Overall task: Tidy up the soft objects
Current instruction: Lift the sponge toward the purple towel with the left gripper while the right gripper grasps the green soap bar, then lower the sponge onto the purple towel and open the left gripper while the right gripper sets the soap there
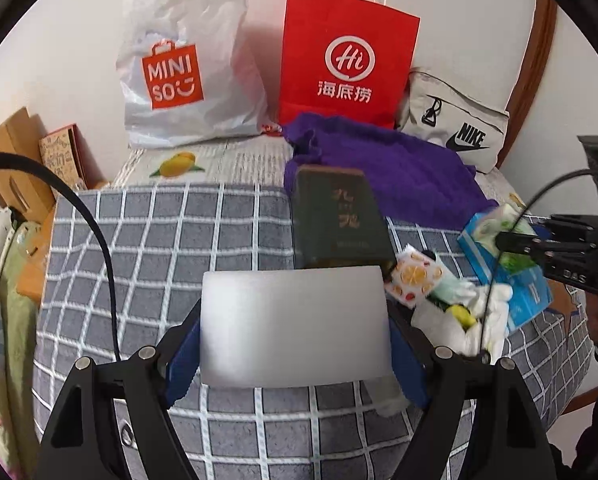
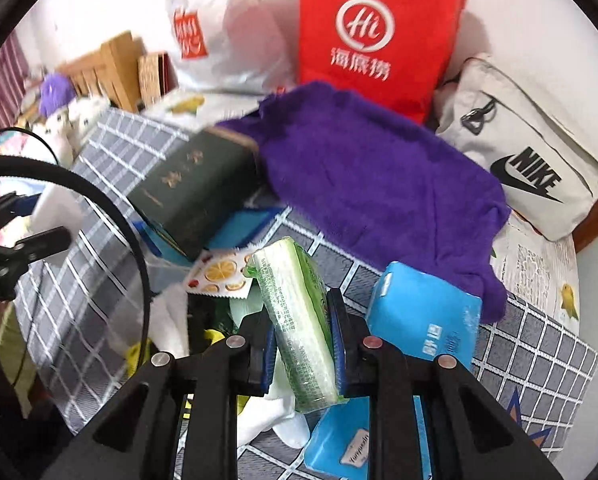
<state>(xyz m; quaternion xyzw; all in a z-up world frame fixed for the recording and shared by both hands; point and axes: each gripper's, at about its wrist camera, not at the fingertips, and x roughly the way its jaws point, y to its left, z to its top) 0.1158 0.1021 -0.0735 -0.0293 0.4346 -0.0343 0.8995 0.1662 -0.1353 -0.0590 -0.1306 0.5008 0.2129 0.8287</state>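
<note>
My left gripper is closed on a flat white box, its blue pads pressing both sides, just above the grey checked blanket. My right gripper is shut on a green-and-white tissue pack, held tilted over a heap of soft things. It shows at the right edge of the left wrist view as the right gripper. In the heap lie a blue tissue pack, a fruit-print packet and white cloth. A purple towel sprawls behind.
A dark green book lies propped against the towel. Along the wall stand a white plastic shopping bag, a red paper bag and a grey Nike bag. Wooden boxes sit at the left.
</note>
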